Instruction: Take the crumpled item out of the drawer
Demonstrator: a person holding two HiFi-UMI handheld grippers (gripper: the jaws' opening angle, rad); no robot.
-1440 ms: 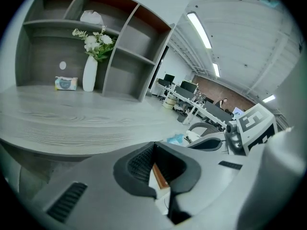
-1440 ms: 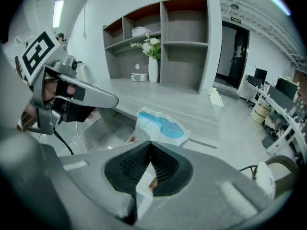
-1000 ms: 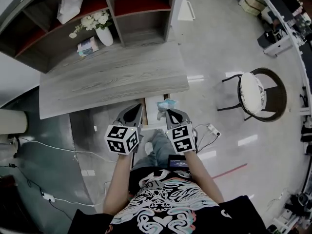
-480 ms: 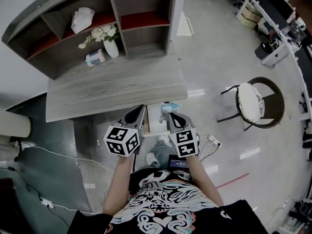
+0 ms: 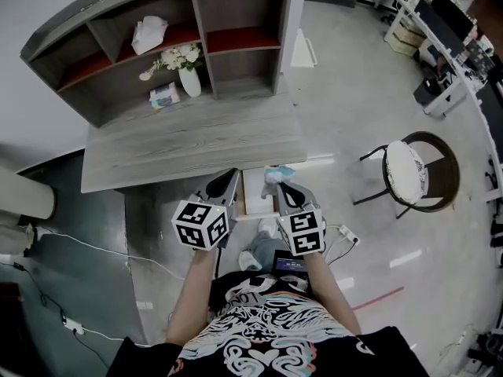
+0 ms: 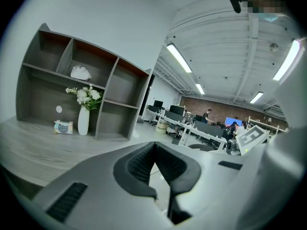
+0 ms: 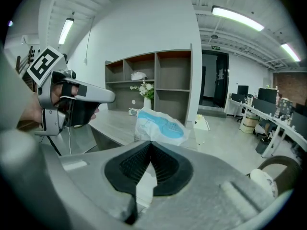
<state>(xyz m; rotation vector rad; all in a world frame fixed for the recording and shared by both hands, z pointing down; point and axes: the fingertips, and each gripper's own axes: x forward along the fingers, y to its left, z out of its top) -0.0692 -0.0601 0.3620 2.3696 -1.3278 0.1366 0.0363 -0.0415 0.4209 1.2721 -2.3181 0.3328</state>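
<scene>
A crumpled blue-and-white wrapper [image 7: 158,125] sticks up from my right gripper [image 7: 151,143], whose jaws are shut on its lower edge. In the head view the wrapper [image 5: 277,173] hangs at the tip of the right gripper [image 5: 280,185], just above the open drawer [image 5: 253,195] under the grey desk [image 5: 189,144]. My left gripper [image 5: 229,177] is beside it on the drawer's left, shut with nothing held. In the left gripper view its jaws meet at the left gripper [image 6: 154,146] tip. The drawer's inside looks pale; its contents are mostly hidden.
On the desk stands a shelf unit with a vase of white flowers [image 5: 189,75], a small box [image 5: 164,96] and a white bundle [image 5: 149,34]. A round chair [image 5: 413,167] stands to the right. Cables and a power strip [image 5: 346,234] lie on the floor.
The view has pulled back, showing more of the shelf. Both grippers stay side by side over the drawer, and the right one still holds the wrapper.
</scene>
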